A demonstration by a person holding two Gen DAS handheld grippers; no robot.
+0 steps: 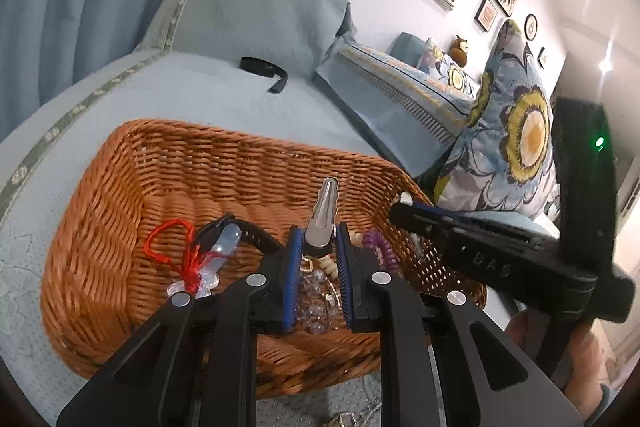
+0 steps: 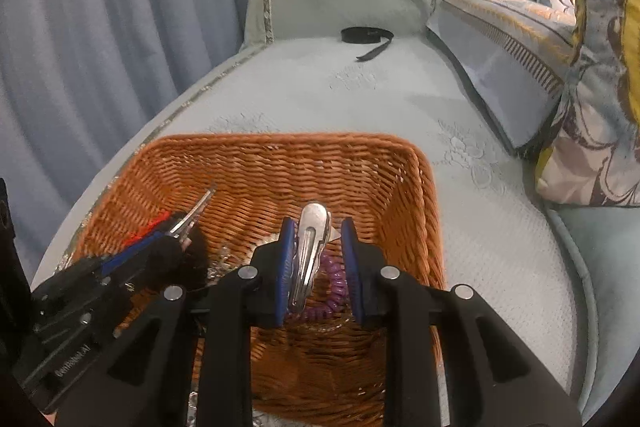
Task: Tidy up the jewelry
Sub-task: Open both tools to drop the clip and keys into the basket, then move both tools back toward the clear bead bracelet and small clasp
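Item: two metal hair clips, one per gripper, both over the basket [image 2: 240, 163] on the sofa.

Left gripper [image 1: 318, 247]: fingers narrow, pinching the wide end of a silver clip [image 1: 322, 215], tip pointing up and away.

Right gripper [image 2: 316, 263]: fingers part-open around a second silver clip [image 2: 310, 251]; it lies against the left pad, and firm hold cannot be told.

Handling advice: lower each clip close to the basket floor before letting go, onto bare weave, clear of the beads; smooth metal may slip or skid.

Materials:
- Basket: orange-brown woven wicker, rectangular, ribbed walls.
- Purple coil [image 2: 336, 291]: springy plastic spiral.
- Red cord [image 1: 176, 243]: thin, looped, with a tassel.
- Beads [image 1: 316, 287]: clear faceted and cream round.
- Sofa: pale blue textured cover.
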